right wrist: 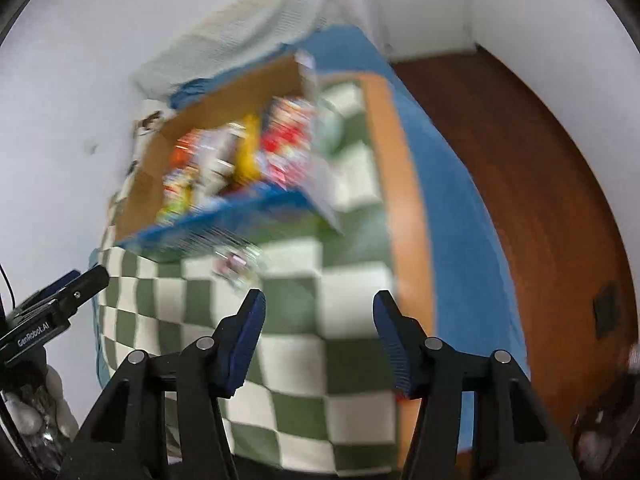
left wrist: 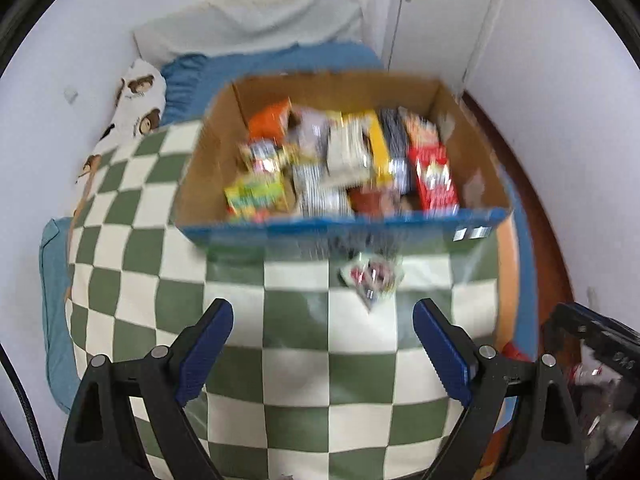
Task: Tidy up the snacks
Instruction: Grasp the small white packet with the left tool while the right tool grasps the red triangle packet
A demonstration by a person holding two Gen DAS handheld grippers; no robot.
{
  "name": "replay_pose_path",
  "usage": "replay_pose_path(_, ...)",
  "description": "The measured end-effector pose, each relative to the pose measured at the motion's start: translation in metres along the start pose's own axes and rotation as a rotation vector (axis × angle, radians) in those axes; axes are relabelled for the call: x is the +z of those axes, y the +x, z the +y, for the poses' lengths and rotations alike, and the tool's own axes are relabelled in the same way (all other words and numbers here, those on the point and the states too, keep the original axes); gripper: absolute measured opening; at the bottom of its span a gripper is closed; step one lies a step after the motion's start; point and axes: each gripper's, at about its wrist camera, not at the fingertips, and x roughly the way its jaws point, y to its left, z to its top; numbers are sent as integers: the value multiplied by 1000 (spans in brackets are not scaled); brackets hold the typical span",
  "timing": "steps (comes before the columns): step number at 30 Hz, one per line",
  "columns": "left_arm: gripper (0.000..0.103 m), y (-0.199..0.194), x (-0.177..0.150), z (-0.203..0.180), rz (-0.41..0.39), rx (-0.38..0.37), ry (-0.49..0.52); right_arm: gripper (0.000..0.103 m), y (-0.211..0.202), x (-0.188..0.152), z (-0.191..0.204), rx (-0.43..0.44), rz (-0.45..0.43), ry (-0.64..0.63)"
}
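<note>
left gripper [left wrist: 323, 320]: pitched steeply downward over the green-and-white checkered blanket [left wrist: 296, 380] on the bed, jaws spread wide, nothing between them. its blue pads [left wrist: 208, 352] stand clear of the blanket.

right gripper [right wrist: 319, 316]: also angled steeply down, over the same blanket nearer the orange border [right wrist: 408, 240] at the bed's edge. jaws part open, narrower than the left pair, nothing between the pads [right wrist: 244, 340]. right wrist view is heavily blurred and tilted.

each gripper shows at the edge of the other's view: the right one low at the right in the left wrist view, the left one low at the left in the right wrist view, with part of a gloved hand [right wrist: 28, 412] beneath it.

cardboard box [left wrist: 340, 92], blue on its near outer wall, sits on the blanket ahead of both grippers, open at the top and packed with snack packets [left wrist: 344, 160] in orange, yellow, red, green and silver. labels unreadable through blur.

one small snack packet [left wrist: 372, 276] lies loose on the blanket just in front of the box's near wall, ahead of the left jaws and apart from them; seen also in the right wrist view [right wrist: 236, 264].

blue sheet [left wrist: 280, 60] and pillow [left wrist: 248, 24] lie beyond the box against the white wall. brown floor [right wrist: 520, 160] runs to the right of the bed.
</note>
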Motion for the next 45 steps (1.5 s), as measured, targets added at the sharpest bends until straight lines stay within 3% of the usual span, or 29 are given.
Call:
replay_pose_path(2, 92, 19, -8, -7, 41, 5, 13, 59, 7, -20, -31, -17, 26, 81)
replay_pose_path(4, 92, 33, -12, -11, 75, 5, 24, 68, 17, -35, -55, -32, 55, 158)
replay_pose_path(6, 92, 47, -15, -17, 106, 6, 34, 70, 36, -51, -80, -35, 93, 238)
replay_pose_path(11, 92, 79, -16, -26, 174, -17, 23, 69, 87, -73, -101, -55, 167, 301)
replay_pose_path(12, 92, 84, -14, -26, 177, -14, 20, 64, 97, -77, -104, -63, 183, 308)
replay_pose_path(13, 92, 90, -12, -27, 187, -13, 17, 51, 110, -82, -106, -61, 205, 312)
replay_pose_path(14, 92, 96, -9, -29, 198, -16, 15, 49, 125, -87, -106, -85, 236, 302)
replay_pose_path(16, 92, 109, -2, -31, 226, -32, -8, 43, 134, -90, -101, -100, 242, 290)
replay_pose_path(21, 92, 134, 16, -38, 260, -73, -74, 41, 134, -88, -82, -80, 205, 246)
replay_pose_path(25, 92, 149, 24, -53, 250, -67, -50, 41, 137, -82, -61, -74, 198, 199)
replay_pose_path(27, 86, 153, 26, -61, 241, -54, -13, 41, 139, -80, -46, -68, 197, 163)
replay_pose_path(29, 65, 160, 25, -67, 244, -37, 19, 41, 141, -78, -31, -63, 199, 133)
replay_pose_path(32, 61, 162, 21, -71, 236, -44, 47, 41, 145, -78, -14, -60, 207, 104)
replay_pose_path(36, 53, 149, 4, -69, 219, -45, 76, 41, 146, -76, 12, -49, 216, 58)
replay_pose_path(45, 53, 135, -68, -34, 345, -115, 14, 41, 162, -83, 58, -36, 245, -54)
